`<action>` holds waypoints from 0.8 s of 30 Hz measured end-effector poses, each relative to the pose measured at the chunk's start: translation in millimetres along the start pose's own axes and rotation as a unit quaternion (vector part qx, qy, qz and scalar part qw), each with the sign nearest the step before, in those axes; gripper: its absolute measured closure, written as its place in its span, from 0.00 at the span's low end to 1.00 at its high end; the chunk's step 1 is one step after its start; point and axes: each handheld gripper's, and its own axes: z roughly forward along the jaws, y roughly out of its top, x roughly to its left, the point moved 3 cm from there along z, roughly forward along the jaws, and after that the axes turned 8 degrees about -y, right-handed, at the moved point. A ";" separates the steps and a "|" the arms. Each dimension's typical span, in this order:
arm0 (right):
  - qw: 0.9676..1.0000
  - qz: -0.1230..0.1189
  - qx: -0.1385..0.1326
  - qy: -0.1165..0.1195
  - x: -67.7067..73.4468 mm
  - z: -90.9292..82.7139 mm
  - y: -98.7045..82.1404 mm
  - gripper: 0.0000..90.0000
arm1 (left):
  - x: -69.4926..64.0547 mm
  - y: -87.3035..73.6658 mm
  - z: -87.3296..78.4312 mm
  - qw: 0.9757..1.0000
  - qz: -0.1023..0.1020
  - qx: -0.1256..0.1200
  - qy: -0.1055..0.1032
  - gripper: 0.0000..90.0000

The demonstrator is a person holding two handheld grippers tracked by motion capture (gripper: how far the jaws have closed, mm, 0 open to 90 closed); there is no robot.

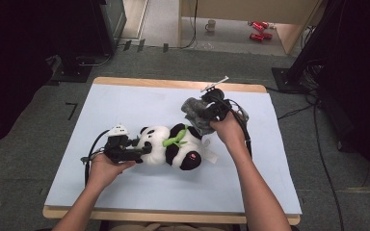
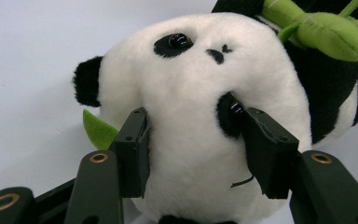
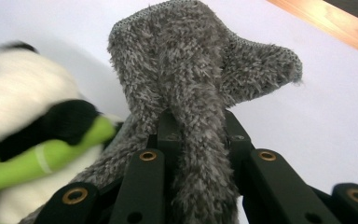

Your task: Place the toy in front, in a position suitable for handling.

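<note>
1. Toy panda (image 1: 171, 144) lying on its back near the middle of the white table (image 1: 125, 103), head toward the left, legs toward the right.
2. Green plush bamboo (image 1: 175, 140) lying across the panda's chest.
3. Left gripper (image 1: 142, 146) held low and level at the panda's head, by the left hand (image 1: 105, 169).
4. In the left gripper view, two black jaws partly open and pressed into both sides of the soft white head (image 2: 200, 116), one jaw just below a black eye patch. Holding the head.
5. Small green leaf (image 2: 99, 130) poking out beside the left jaw, next to a black ear.
6. Right gripper (image 1: 207, 113) up near the far edge of the table, just past the panda's legs, held by the right hand (image 1: 229, 129).
7. In the right gripper view, jaws squeezed tight on a fuzzy grey cloth (image 3: 191, 88), bunched thin between them.
8. Grey cloth sticking up past the jaws, top part flopping over to one side.
9. Same grey cloth (image 1: 195, 114) in the high view, bunched against the right gripper, close by the panda's legs; touching them or not, cannot tell.
10. Panda blurry and close by on the left side of the right gripper view.
</note>
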 end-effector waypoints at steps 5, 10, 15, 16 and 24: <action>0.999 0.006 -0.025 0.018 8.4 -12.5 8.2 0.84 | -1.2 0.0 0.3 1.000 0.004 -0.003 0.006 0.50; 0.998 -0.003 -0.044 0.041 31.8 -19.5 19.9 0.84 | -1.8 0.5 0.4 1.000 0.007 -0.005 0.009 0.49; 0.997 -0.019 -0.051 0.063 58.3 -17.1 28.6 0.84 | -1.5 2.4 0.0 1.000 0.009 -0.007 0.010 0.49; 0.996 -0.022 -0.052 0.068 63.2 -15.8 30.0 0.84 | -0.9 3.1 -0.2 1.000 0.007 -0.007 0.010 0.48; 0.993 -0.039 -0.056 0.098 97.2 -7.5 39.2 0.83 | 0.2 4.3 0.0 1.000 0.003 -0.012 0.010 0.48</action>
